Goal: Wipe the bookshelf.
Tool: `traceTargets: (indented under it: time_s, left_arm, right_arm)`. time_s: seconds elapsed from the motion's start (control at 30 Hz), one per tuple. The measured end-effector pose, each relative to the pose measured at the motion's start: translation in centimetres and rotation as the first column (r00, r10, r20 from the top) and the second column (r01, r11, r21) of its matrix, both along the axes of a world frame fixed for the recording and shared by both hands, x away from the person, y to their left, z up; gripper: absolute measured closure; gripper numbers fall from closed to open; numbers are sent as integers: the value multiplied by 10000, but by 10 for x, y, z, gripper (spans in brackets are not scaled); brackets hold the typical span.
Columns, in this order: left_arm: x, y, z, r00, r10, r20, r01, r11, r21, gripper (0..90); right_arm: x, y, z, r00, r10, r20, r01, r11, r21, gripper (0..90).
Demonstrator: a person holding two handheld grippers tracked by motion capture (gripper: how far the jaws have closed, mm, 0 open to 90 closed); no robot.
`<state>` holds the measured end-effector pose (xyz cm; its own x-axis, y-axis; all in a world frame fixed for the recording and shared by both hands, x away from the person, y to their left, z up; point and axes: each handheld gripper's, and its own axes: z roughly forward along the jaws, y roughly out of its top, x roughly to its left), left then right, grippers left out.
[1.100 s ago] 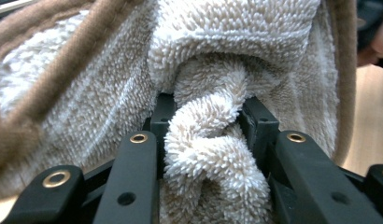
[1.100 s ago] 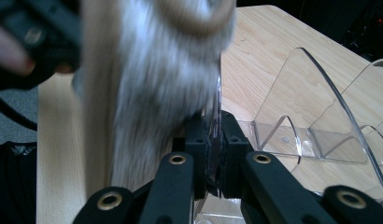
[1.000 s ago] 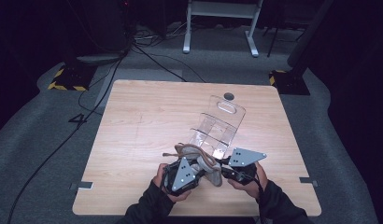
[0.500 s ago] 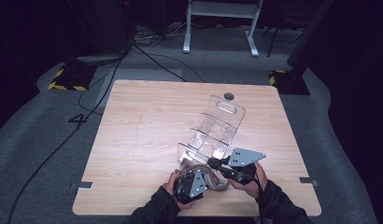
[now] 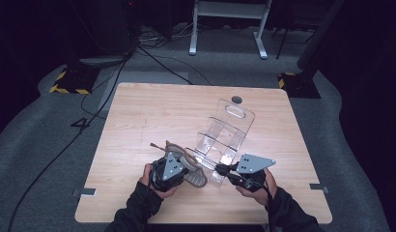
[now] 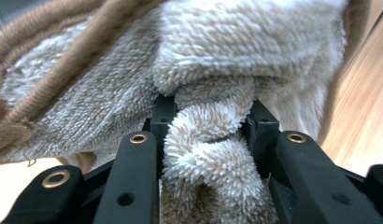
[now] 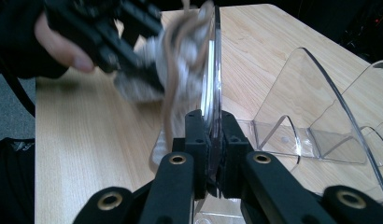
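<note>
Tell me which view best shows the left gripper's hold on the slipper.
The left gripper view: its jaws pinch a roll of the slipper's fleece. The high view shows the left gripper covering it; the right gripper view shows it blurred beyond the clear rack.

The slipper [image 6: 217, 70] is fluffy beige terry cloth with a brown knitted edging — soft and matt. The rack [image 5: 225, 130] is clear, glossy plastic. The table [image 5: 152, 116] is pale wood grain — smooth, lightly sheened.
</note>
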<state>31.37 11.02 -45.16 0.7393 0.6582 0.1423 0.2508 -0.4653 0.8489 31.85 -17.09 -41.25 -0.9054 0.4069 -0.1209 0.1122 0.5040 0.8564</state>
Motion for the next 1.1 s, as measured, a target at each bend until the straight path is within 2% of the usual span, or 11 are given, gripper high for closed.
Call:
traceTargets:
  time_s: [0.13,0.27,0.33,0.37,0.43,0.6,0.73,0.87,1.0,1.03,1.1]
  left_arm:
    - [-8,-7,18,9977,-72,673,100,9991,-412,636]
    - [-9,-13,25,9974,-238,682,302,9951,-943,635]
    - [-11,-19,26,9952,-416,885,500,9942,-957,635]
    - [-14,-25,26,9929,-587,1035,665,9950,-745,635]
    - [-17,-29,26,9920,-716,1036,796,9940,-753,635]
    - [-30,-56,16,9819,-1671,891,1706,9848,-329,637]
    - [-32,-68,0,9830,-1778,453,1794,9832,-326,635]
    - [-32,-77,-17,9823,-1868,159,1856,9808,596,637]
    - [-27,-76,-28,9817,-1904,-52,1901,9775,913,640]
    - [-25,-74,-32,9831,-1827,-103,1825,9747,1292,640]
    - [-23,-67,-34,9881,-1530,-152,1537,9790,1339,642]
  right_arm:
    - [0,0,0,10000,-6,2,6,10000,15,853]
    - [0,0,0,10000,-26,28,26,10000,-4,851]
    - [1,-1,0,10000,-87,44,87,10000,12,851]
    - [1,-2,0,9999,-106,61,106,9999,2,851]
    - [1,-2,-1,9999,-114,65,114,9999,0,852]
    - [0,-1,0,9998,-172,42,172,9998,26,854]
    - [0,-2,0,9999,-156,44,156,9999,11,854]
    - [0,-1,0,9999,-160,21,160,9999,46,855]
    - [0,-1,0,9998,-199,24,199,9998,45,855]
    - [0,-1,0,9998,-192,-41,192,9998,63,855]
    - [0,0,0,9997,-234,-74,235,9997,61,855]
